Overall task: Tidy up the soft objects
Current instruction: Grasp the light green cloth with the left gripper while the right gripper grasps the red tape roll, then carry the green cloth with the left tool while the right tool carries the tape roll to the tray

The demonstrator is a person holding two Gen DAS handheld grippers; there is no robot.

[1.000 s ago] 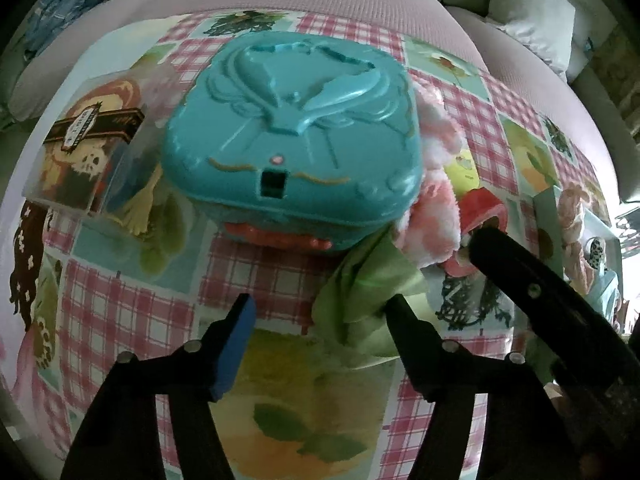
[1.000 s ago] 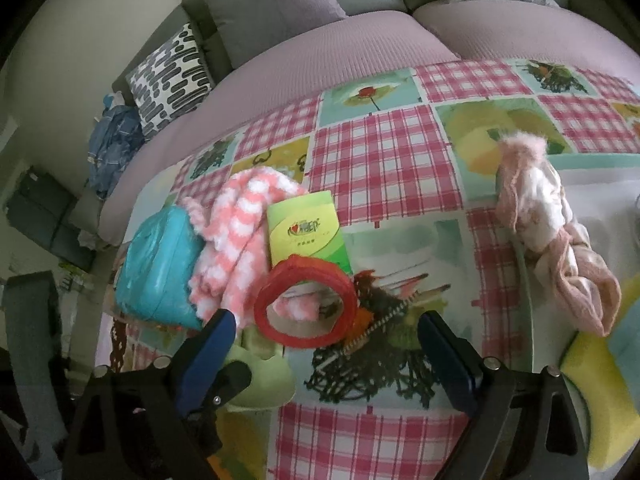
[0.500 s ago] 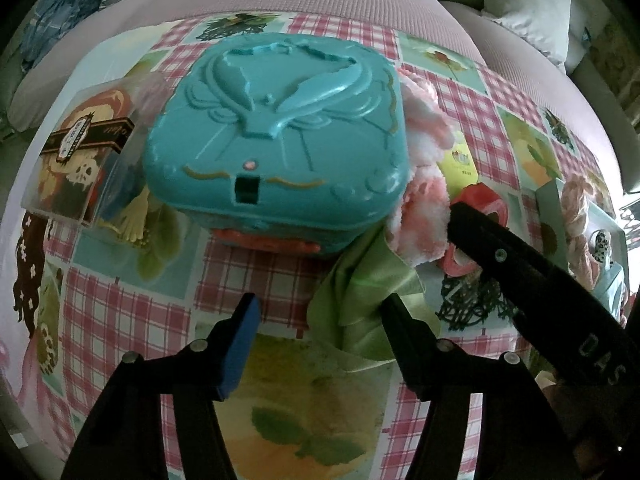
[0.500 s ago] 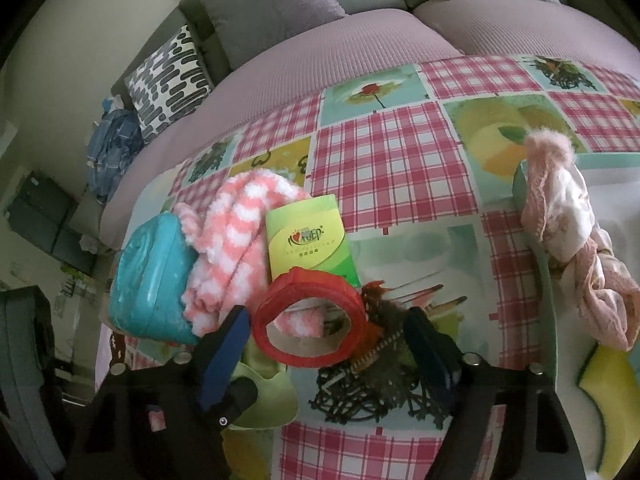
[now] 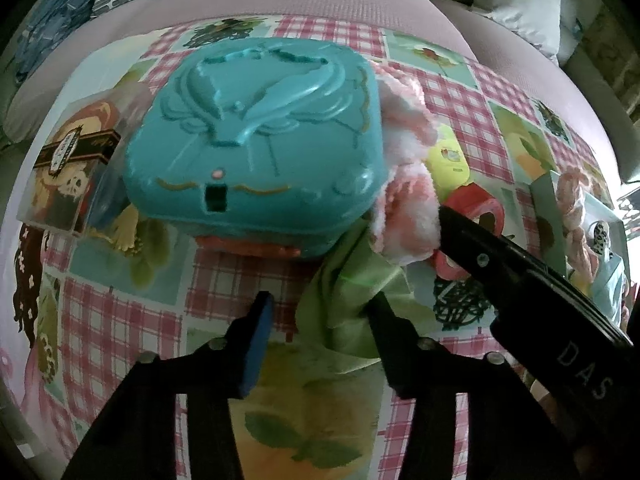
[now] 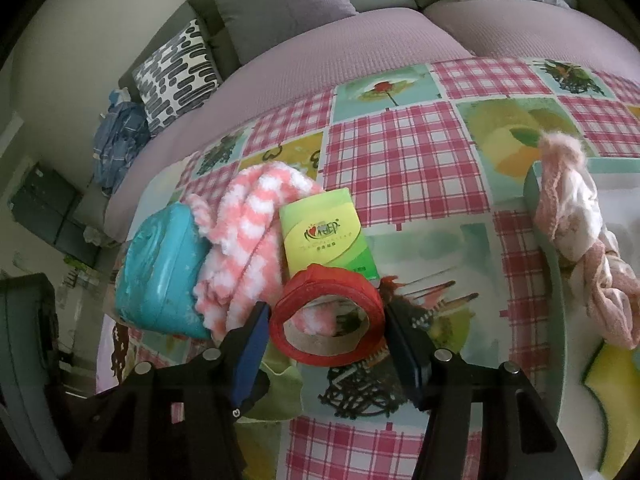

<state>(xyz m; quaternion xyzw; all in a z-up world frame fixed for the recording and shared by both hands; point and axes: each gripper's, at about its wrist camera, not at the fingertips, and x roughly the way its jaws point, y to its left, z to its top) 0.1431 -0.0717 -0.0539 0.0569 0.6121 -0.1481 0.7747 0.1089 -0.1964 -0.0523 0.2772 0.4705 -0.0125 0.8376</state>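
In the left wrist view, a surface with a checked pink cloth (image 5: pixel 240 292) stands before a sofa; the left tool (image 5: pixel 320 316) points steeply down, its jaws closing around a green cloth (image 5: pixel 344 296) below a teal case (image 5: pixel 256 140), and "DAS" is written on the right tool's finger. In the right wrist view, the right tool (image 6: pixel 324 340) tilts down with its jaws closing on a red ring (image 6: pixel 326 316), pads just at its sides, beside a striped pink sock (image 6: pixel 244 248).

We can't see the lower part of the green cloth (image 5: pixel 348 280); the left gripper's finger (image 5: pixel 384 320) covers it, and the teal case (image 5: pixel 256 140) hides its top end. The pink-white fuzzy sock (image 6: pixel 244 248) runs under the red tape roll (image 6: pixel 326 316) and behind the case. Small print on the green packet (image 6: pixel 324 236) is unreadable to us. The yellow sponge (image 6: pixel 612 392) is cut off by the frame edge.
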